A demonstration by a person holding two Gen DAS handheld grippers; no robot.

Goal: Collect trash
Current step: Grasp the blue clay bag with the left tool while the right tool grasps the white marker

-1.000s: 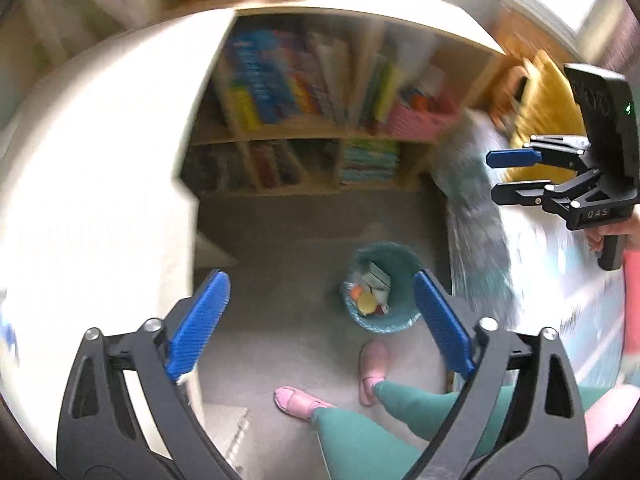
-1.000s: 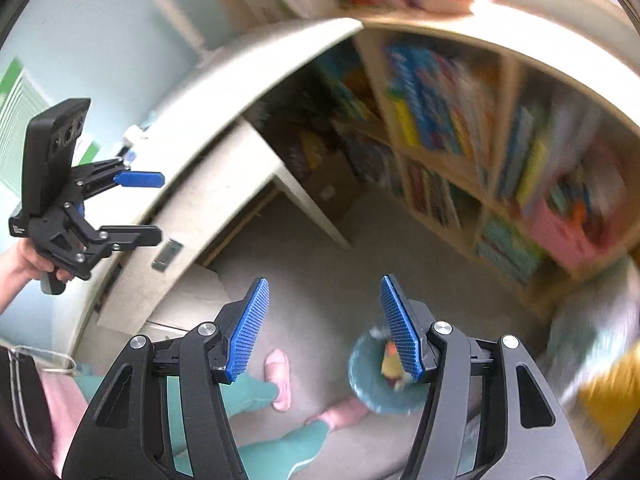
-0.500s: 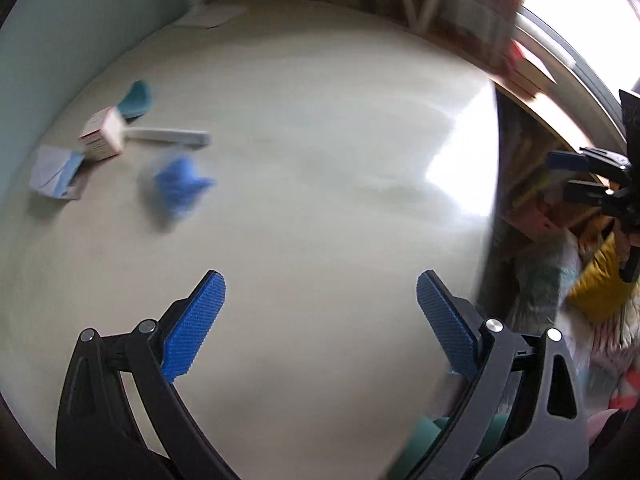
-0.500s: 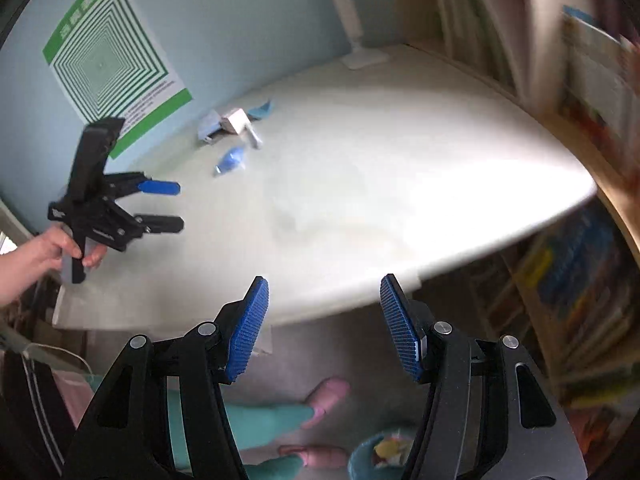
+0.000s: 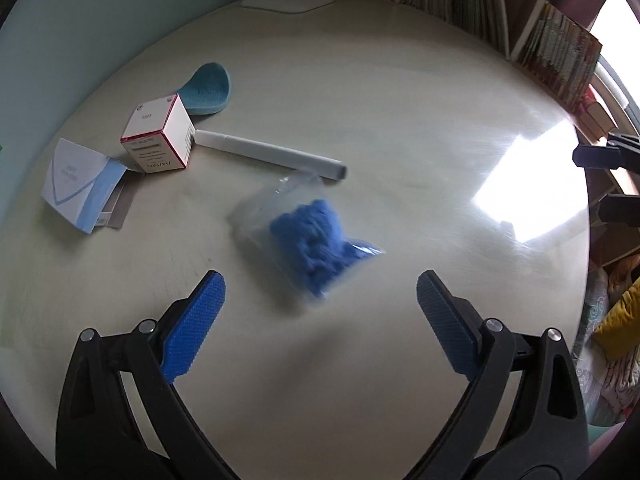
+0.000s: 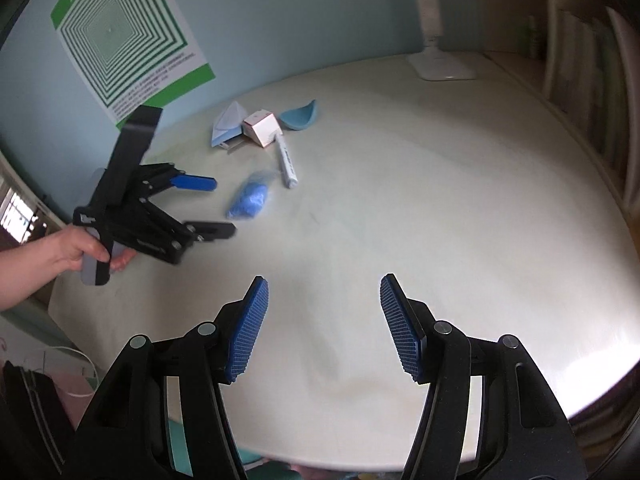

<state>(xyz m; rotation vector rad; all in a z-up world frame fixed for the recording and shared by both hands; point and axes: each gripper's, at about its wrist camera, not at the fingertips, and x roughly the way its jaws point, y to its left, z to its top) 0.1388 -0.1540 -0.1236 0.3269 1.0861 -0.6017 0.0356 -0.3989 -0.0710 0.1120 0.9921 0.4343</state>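
Note:
A clear plastic bag with blue stuff inside (image 5: 308, 236) lies on the pale table (image 5: 400, 120), just ahead of my open, empty left gripper (image 5: 318, 320). Beyond it lie a white pen-like tube (image 5: 272, 154), a small white and red box (image 5: 158, 136), a teal pad (image 5: 208, 88) and a white and blue paper packet (image 5: 80, 184). My right gripper (image 6: 324, 324) is open and empty over the table's near part. In the right wrist view the left gripper (image 6: 208, 208) hovers beside the bag (image 6: 250, 198), with the tube (image 6: 286, 162) and the box (image 6: 262, 126) behind.
A white lamp base (image 6: 442, 66) stands at the table's far edge. Bookshelves (image 5: 560, 48) run along the right side. A green and white poster (image 6: 124, 36) hangs on the blue wall. The table edge lies close under my right gripper.
Both grippers swung up from the floor bin and shelves to the tabletop. My left gripper has moved closer to the bag of blue stuff. Both stay open.

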